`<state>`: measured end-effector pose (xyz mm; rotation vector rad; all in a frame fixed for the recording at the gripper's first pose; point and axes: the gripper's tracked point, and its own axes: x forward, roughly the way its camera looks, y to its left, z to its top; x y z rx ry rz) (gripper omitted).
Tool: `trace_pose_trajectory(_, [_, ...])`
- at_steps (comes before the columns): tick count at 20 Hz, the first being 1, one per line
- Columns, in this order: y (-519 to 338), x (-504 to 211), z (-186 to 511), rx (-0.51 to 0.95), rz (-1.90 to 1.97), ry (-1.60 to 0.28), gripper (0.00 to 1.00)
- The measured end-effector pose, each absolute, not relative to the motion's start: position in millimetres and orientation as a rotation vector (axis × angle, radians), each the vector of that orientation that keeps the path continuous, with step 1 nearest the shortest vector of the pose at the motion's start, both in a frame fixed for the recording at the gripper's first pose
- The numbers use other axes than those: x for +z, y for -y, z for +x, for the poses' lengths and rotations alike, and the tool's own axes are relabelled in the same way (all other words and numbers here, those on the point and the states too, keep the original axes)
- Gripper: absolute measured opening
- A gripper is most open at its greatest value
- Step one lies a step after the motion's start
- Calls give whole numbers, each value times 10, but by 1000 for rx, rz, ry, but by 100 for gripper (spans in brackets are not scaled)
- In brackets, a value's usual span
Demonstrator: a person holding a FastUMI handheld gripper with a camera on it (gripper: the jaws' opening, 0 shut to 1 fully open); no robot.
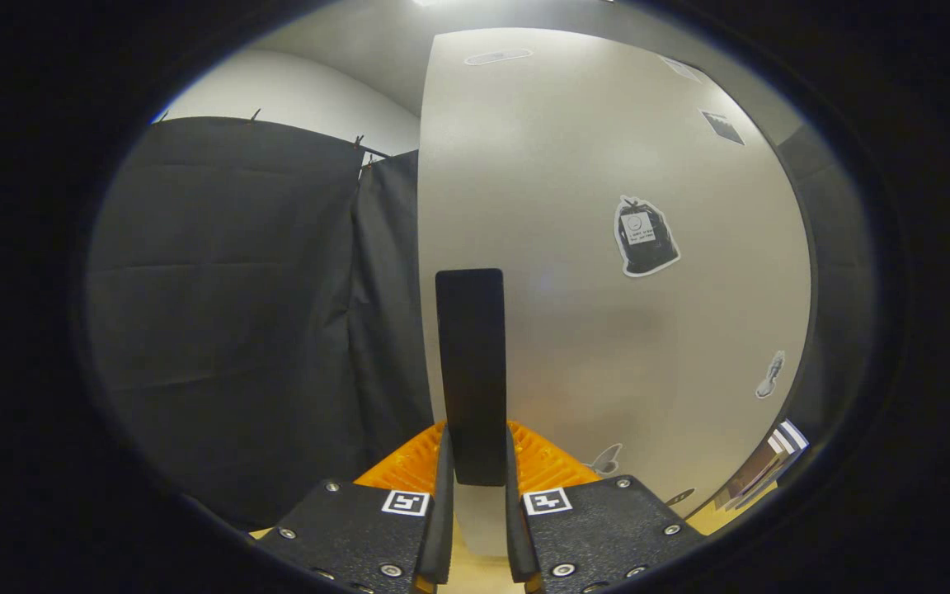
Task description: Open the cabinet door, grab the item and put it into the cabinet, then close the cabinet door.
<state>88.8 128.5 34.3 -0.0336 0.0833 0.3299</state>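
Fingers of the gripper (pixel 475 462) sit nearly together, one either side of a dark upright handle (pixel 470 363), and both look pressed against its lower end, so the tongs are clamped on that handle with only its width between them. That one handle rises straight up from between the fingers and is mounted near the left edge of the cabinet door (pixel 607 247), a pale, smooth panel standing right ahead and spreading off to the right. Count the stickers on the door: one large dark one (pixel 645 236) up and right of the handle, a small pale one (pixel 769 375) lower toward the right edge, a small one (pixel 607 458) just right of the fingers, and at least three faint ones near the top, too small to make out. Left of the door hang two panels of black cloth (pixel 228 289), pinned along a rail, with a white wall (pixel 293 91) curving above them. Below the door's right corner, a strip of light wooden surface (pixel 710 518) peeks out, with a striped flat thing (pixel 776 462) at the edge of it, too blurred to identify. Whether the door is ajar or flush, I cannot tell.
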Motion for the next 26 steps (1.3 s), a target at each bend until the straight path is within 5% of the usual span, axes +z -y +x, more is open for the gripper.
trace_pose_trajectory(26, [-608, 409, 33, 770, -52, -95, 27])
